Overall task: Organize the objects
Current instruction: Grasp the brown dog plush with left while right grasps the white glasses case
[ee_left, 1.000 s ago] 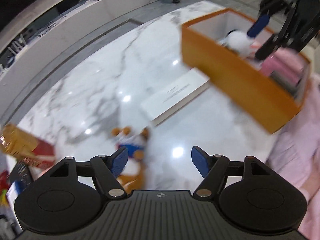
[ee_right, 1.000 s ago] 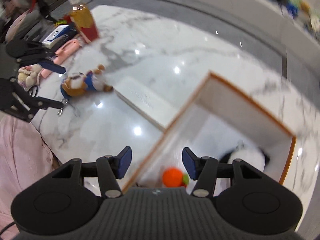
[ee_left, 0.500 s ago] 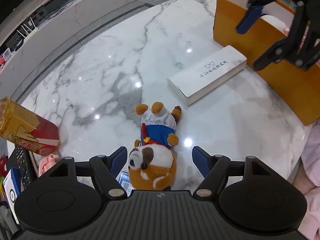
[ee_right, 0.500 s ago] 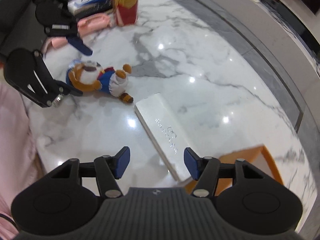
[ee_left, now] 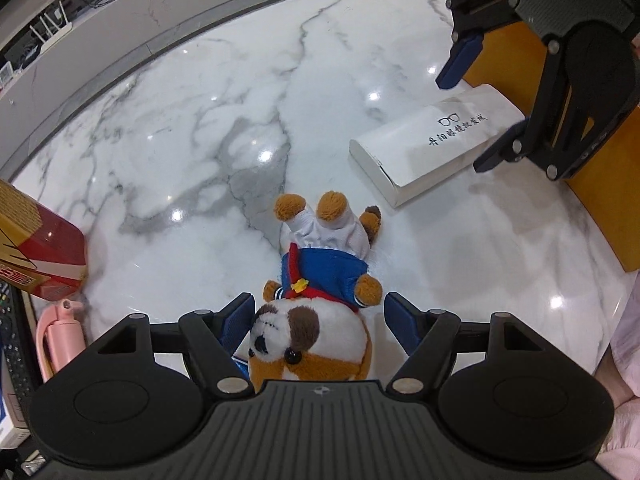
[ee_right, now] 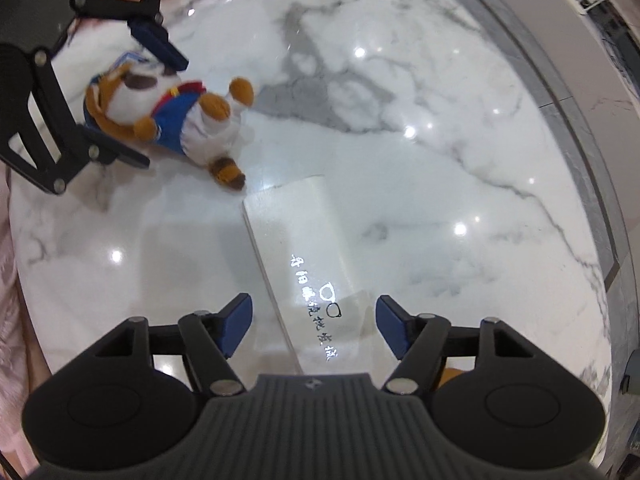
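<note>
A brown and white plush dog in a blue top lies on the white marble table. My left gripper is open, one finger on each side of the dog's head. The dog also shows in the right wrist view, with the left gripper around its head. A white glasses case lies flat between the open fingers of my right gripper. In the left wrist view the case lies under the right gripper, beside an orange box.
A red and yellow carton stands at the table's left edge, with a pink object beside it. A grey ledge curves round the table's far side. Pink cloth borders the near right.
My left gripper has come down over the plush dog, whose head now lies between its fingers. My right gripper has left the orange box and moved over the white case.
</note>
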{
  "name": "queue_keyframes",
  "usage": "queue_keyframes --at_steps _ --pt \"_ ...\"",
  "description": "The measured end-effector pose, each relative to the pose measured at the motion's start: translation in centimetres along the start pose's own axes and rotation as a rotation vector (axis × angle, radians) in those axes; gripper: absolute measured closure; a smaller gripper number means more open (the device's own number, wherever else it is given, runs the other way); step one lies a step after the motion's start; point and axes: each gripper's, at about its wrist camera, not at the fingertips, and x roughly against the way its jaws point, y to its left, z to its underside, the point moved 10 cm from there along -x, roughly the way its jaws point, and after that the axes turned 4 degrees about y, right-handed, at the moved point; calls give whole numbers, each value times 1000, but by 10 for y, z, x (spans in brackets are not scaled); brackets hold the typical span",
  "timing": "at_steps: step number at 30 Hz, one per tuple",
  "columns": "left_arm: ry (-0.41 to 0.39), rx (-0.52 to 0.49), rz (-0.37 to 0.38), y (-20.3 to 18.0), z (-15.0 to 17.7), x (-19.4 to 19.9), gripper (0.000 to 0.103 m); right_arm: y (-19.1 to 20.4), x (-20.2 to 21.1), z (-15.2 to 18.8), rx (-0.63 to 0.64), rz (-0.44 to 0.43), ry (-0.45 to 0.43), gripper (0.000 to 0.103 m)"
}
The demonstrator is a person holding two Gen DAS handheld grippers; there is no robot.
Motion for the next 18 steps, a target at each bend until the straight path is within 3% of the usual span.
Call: queue_keyframes --at_steps 12,18 --pt "39 41 8 5 8 -12 21 -2 -24 -7 -6 -23 38 30" --pt "45 83 6 9 11 -10 33 4 -24 -3 -39 0 23 34"
